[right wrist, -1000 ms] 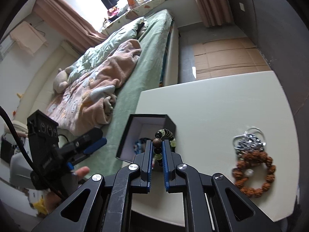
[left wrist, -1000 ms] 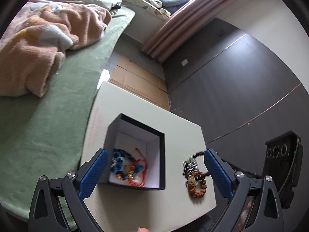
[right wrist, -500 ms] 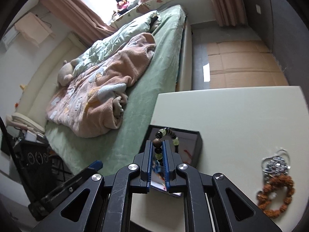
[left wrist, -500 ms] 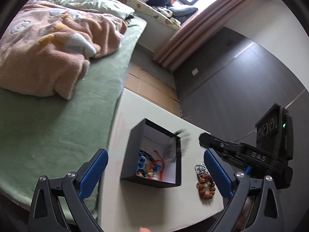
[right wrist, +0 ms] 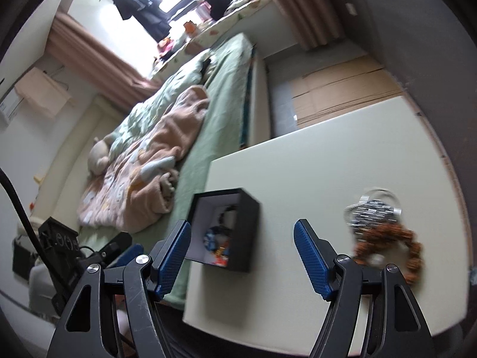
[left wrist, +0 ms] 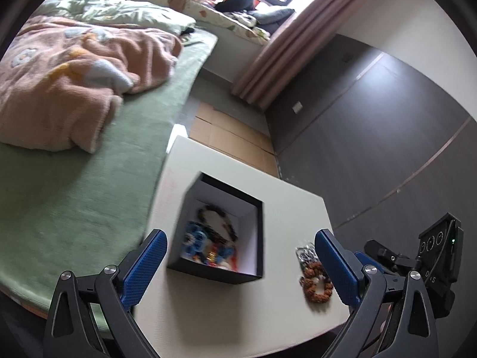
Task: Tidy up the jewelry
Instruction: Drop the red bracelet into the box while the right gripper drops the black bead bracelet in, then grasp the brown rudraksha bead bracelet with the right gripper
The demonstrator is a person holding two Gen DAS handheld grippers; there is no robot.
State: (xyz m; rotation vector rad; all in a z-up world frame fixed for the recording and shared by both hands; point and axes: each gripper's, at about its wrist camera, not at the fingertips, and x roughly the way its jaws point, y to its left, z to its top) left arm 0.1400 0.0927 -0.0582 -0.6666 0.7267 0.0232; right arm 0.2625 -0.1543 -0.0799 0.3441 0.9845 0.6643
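**Beads in the box, two pieces left on the surface**

The black box (left wrist: 219, 229) sits toward the left edge of the pale surface (left wrist: 286, 208), next to the bed (left wrist: 74, 197). Its white inside holds a heap of jewelry: a dark bead bracelet (left wrist: 217, 219) on the far side, blue and red pieces (right wrist: 217, 243) on the near side. To the right, well apart from the box, lie a silver chain piece (right wrist: 372, 210) and, just near of it and touching or overlapping it, a brown seed bracelet (right wrist: 390, 246); both are blurred.

The right gripper (right wrist: 241, 258) hangs above the surface between the box and the loose pieces. Its jaws are opening, and nothing is between them. The left gripper (left wrist: 238, 264) stands wide and empty, framing the box from the near side.

The step in hand looks like the end of a drop into the box, with the right gripper now free. Two items remain outside. The next move likely calls for swinging the right gripper rightward over the brown bracelet, lowering across one side of its ring, and closing on the beads without dragging the chain along.
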